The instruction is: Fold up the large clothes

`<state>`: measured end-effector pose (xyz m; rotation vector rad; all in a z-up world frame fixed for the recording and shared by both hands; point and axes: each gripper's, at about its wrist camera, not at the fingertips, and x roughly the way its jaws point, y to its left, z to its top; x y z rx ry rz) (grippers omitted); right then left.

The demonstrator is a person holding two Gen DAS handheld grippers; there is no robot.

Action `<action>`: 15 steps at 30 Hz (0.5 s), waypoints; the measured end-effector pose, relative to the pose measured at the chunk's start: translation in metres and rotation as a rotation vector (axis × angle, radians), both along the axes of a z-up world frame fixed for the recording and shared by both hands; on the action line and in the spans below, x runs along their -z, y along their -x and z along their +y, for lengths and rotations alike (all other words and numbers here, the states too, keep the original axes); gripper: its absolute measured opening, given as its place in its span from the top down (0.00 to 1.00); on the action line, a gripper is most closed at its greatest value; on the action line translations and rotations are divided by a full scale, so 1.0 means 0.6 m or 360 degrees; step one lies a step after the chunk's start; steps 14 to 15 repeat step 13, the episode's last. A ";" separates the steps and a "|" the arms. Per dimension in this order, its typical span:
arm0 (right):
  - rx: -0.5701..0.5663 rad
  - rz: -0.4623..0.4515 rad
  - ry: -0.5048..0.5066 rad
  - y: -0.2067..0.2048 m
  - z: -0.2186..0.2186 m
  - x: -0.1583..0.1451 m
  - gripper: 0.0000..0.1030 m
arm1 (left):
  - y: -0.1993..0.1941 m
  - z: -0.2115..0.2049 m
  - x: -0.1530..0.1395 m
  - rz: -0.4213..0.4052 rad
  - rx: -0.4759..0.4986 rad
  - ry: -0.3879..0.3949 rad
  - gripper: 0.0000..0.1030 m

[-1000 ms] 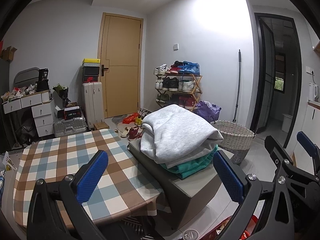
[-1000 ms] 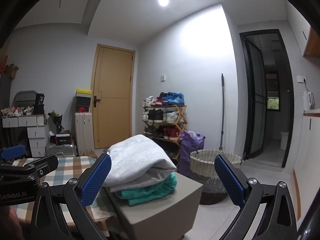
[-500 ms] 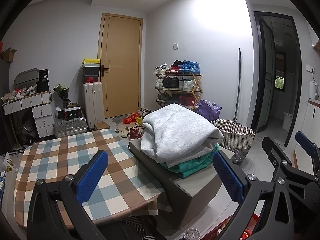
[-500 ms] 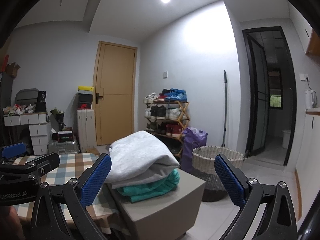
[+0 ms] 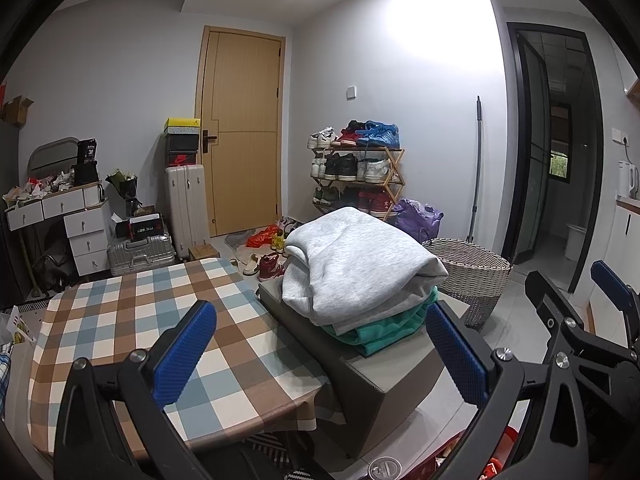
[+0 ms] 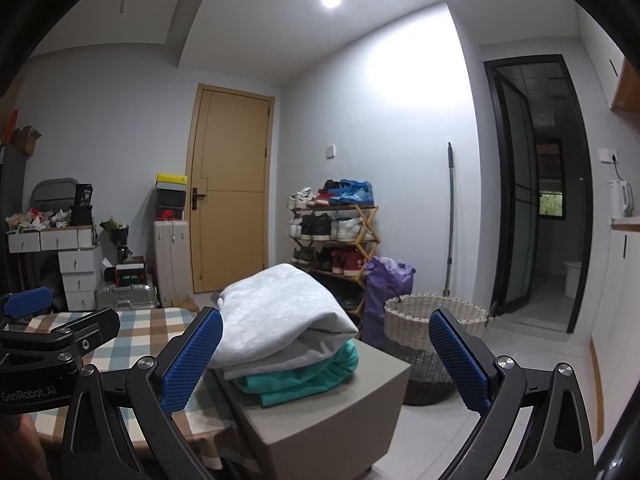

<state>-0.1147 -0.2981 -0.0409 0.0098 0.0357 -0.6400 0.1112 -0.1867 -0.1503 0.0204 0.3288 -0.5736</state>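
We find both the left gripper (image 5: 320, 344) and the right gripper (image 6: 326, 354) with jaws spread, holding nothing. A grey sweatshirt (image 5: 356, 256) lies folded atop a green garment (image 5: 384, 330) on the box (image 5: 400, 368). The checked table (image 5: 132, 312) holds no clothes; we judge the folding done.

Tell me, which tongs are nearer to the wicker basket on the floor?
The right tongs. The wicker basket sits just beyond their right finger, past the grey stool. The left tongs hang over the checked table edge, further to the left of the basket.
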 end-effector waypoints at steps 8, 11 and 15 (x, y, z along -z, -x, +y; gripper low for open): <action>-0.0004 0.0010 -0.0011 -0.007 -0.004 0.001 0.00 | -0.002 0.002 0.003 0.0013 0.0005 0.0007 0.01; -0.0013 0.0010 -0.0014 -0.009 -0.003 0.003 0.00 | 0.000 0.006 0.004 0.0008 0.0056 0.0039 0.01; -0.0026 0.0010 -0.0022 -0.010 -0.002 0.005 0.00 | 0.005 0.011 0.004 -0.0022 0.0040 0.0071 0.01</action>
